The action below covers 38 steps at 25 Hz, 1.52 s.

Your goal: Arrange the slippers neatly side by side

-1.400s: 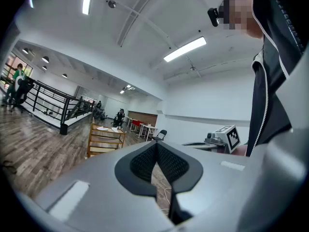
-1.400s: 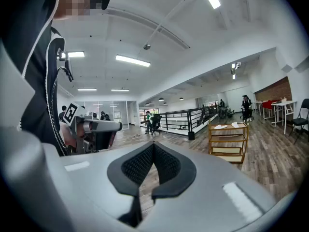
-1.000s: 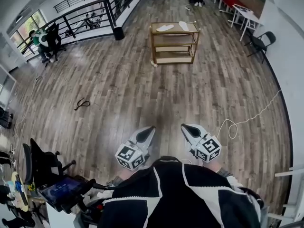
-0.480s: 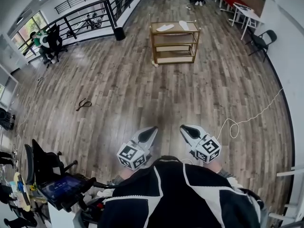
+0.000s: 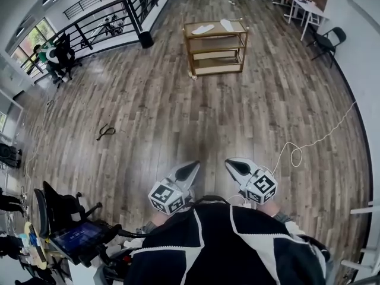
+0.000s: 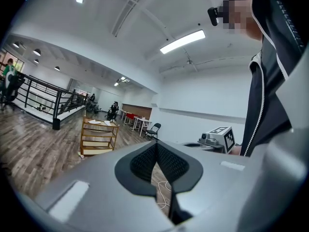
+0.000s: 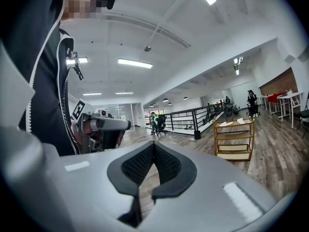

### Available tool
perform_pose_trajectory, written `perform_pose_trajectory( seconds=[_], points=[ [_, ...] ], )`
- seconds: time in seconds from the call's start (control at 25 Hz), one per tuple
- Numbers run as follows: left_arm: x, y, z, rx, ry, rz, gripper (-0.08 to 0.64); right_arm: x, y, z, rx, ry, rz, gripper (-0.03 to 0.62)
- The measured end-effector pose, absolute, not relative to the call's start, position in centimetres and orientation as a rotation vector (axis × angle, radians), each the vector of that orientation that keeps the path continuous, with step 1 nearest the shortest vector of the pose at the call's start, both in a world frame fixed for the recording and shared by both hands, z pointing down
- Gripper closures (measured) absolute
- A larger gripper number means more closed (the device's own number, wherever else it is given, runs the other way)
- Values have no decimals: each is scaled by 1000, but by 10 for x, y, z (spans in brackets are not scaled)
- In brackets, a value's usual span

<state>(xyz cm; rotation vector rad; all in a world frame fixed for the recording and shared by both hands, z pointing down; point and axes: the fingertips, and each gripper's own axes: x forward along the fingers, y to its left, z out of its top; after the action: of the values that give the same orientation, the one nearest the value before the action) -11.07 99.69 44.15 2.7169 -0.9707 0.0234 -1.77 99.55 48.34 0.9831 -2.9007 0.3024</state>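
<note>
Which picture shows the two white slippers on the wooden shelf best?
The head view: it looks down on the shelf, so both slippers show whole, lying apart on top. The left and right gripper views see the shelf side-on, so the slippers are only thin white slivers.

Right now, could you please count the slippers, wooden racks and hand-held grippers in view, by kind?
Slippers: 2
Wooden rack: 1
Hand-held grippers, left hand-held gripper and right hand-held gripper: 2
Total: 5
</note>
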Motion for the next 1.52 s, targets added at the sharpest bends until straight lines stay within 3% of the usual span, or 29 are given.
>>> perform_pose_trajectory(
  seconds=[0.44, 1.12, 1.52],
  points=[
    [-106, 923, 459, 2716, -794, 3, 543, -28, 938, 494, 1084, -2843, 335, 589],
    [-169, 714, 455, 2759, -591, -26, 543, -86, 733, 466, 1326, -2760, 295, 589],
    [-154, 648, 475, 2701, -530, -33, 543, -79, 661, 479, 1314, -2707, 351, 589]
  ],
)
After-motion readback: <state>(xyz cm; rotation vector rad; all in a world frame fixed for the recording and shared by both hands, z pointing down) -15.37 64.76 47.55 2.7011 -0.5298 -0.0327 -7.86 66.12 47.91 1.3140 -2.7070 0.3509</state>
